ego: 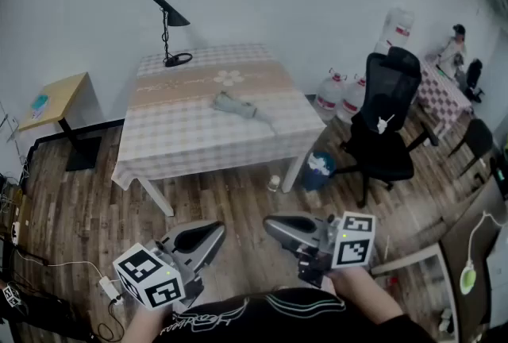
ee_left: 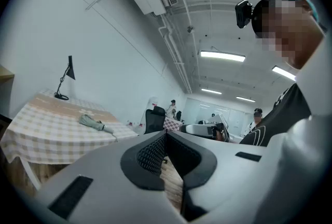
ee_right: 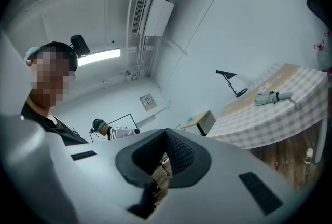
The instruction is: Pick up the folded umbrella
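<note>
Jaws closed, umbrella [ego: 234, 105] on table [ego: 182, 139], gripper views alone show ceiling [ee_left: 207, 21]

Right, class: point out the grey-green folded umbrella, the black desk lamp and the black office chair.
Grey-green folded umbrella [ego: 232, 104]: head view, middle of its bundled canopy.
Black desk lamp [ego: 178, 59]: head view, its round base.
Black office chair [ego: 391, 86]: head view, its backrest.

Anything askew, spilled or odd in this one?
Nothing stands out. The folded umbrella lies slantwise but intact on the checked table, its strap trailing on the cloth. The left gripper and right gripper are shut and empty.
</note>
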`<state>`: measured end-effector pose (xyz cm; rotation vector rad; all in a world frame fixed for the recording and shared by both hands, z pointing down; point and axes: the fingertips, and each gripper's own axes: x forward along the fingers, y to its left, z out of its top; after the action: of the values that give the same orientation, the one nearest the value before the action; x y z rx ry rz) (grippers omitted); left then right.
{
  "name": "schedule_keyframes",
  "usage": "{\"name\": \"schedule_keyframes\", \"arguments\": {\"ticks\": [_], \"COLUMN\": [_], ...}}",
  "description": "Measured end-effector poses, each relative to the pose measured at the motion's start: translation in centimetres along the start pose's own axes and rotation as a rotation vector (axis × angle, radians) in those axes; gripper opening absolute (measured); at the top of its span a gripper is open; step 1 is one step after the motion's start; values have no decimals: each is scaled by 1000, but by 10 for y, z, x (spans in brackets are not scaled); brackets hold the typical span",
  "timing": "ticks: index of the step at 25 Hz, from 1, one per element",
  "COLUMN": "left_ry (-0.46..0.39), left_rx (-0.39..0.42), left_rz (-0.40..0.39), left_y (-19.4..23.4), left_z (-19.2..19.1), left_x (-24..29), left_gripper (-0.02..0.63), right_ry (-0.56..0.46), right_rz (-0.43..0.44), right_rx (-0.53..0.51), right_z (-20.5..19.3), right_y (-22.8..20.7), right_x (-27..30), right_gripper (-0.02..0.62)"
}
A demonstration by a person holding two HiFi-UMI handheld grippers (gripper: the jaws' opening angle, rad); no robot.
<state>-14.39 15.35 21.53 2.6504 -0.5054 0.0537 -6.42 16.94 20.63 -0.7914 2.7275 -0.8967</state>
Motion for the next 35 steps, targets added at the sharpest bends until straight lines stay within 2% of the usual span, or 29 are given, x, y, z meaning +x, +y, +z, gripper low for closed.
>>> {"name": "schedule_keyframes", "arguments": {"ticks": [11, 14, 19, 26, 31, 35], "left_ry": [-24, -19, -2, 73, 99, 124], "left_rx": [7, -9, -23, -74, -134, -171], "left_rz": [3, -2, 4, 52, 82, 97], "left_y": [1, 3, 13, 46, 88, 122], "left_z": [9, 3, -2, -14, -29, -37], "left_x": [-18, -15, 2, 49, 104, 158], "left_gripper": [-2, -2, -2, -2, -2, -2], "right_ry": [7, -15, -87, -126, -124, -130], "right_rz": [5, -1, 60, 58, 34, 9], "right_rx": [-44, -19, 67, 177, 241, 248], "right_z": [9, 11, 23, 36, 43, 55], "right_y": [20, 15, -3, -70, -143, -206], "right_x": [13, 9, 1, -13, -25, -41], "right_gripper": [11, 12, 12, 12, 12, 12]}}
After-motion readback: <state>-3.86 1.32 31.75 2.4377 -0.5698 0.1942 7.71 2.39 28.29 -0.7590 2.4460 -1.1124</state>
